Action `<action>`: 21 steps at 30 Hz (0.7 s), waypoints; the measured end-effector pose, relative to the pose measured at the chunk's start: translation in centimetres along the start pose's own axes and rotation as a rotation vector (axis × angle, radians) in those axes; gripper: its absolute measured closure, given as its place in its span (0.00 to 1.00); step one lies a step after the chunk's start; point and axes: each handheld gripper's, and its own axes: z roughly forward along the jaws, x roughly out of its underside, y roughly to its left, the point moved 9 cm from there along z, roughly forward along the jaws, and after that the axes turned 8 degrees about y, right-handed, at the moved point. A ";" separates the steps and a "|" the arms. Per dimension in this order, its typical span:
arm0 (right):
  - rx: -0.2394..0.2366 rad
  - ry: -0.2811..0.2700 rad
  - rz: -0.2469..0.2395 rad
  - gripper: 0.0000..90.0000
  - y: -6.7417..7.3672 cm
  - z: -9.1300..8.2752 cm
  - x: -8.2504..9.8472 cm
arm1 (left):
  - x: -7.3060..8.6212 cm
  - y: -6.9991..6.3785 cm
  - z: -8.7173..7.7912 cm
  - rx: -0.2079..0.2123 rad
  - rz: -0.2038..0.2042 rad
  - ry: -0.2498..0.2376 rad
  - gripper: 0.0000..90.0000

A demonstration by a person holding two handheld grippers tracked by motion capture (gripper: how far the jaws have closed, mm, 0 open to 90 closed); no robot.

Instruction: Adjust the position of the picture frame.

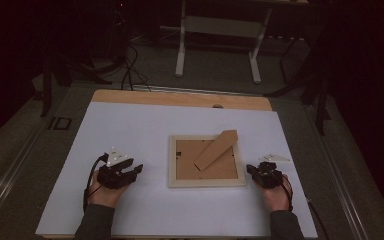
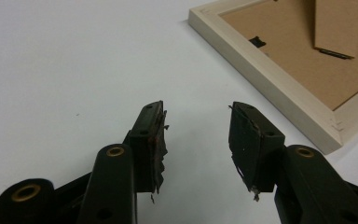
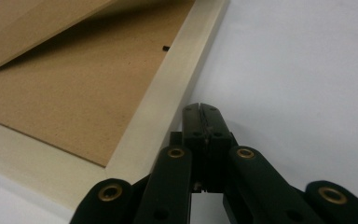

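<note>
Picture frame (image 1: 206, 161) lies face down on white bench (image 1: 130, 135) between both claws, cardboard easel stand (image 1: 216, 149) propped up from backing. Left claw (image 1: 130, 170) released, empty — frame ahead and to its right, near, apart. Right claw (image 3: 202, 113) clenched on nothing, tips just beside frame's edge. Frame not yet gripped; backing in place — work looks barely begun.

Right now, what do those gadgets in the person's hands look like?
Each hand holds a black two-jaw tool, the left tool and the right tool. Their jaws carry brass-coloured rivets and worn, frayed black pads. A pale three-cornered plate tops each, a black cable trails back, and the sleeves are dark grey.
</note>
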 end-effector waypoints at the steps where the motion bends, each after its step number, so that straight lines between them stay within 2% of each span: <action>1: -0.002 0.003 0.000 1.00 0.1 0.1 0.0 | -0.1 -0.1 0.0 -0.001 0.004 -0.004 0.63; 7: -0.015 0.017 -0.007 1.00 0.4 0.5 0.2 | 0.1 -0.5 0.4 -0.001 0.019 0.010 0.61; 13: -0.037 0.022 0.003 1.00 0.6 0.6 0.2 | -0.1 -1.1 0.5 0.009 0.032 0.000 0.63; 16: -0.029 0.025 0.004 1.00 0.6 0.7 0.2 | 0.0 -1.4 0.7 0.014 0.046 0.007 0.67; 19: -0.035 0.024 0.010 1.00 0.6 0.7 0.3 | 0.0 -1.9 0.8 0.039 0.049 0.007 0.73; 21: -0.035 0.025 0.011 1.00 0.6 0.7 0.3 | 0.0 -2.4 0.9 0.049 0.068 0.009 0.77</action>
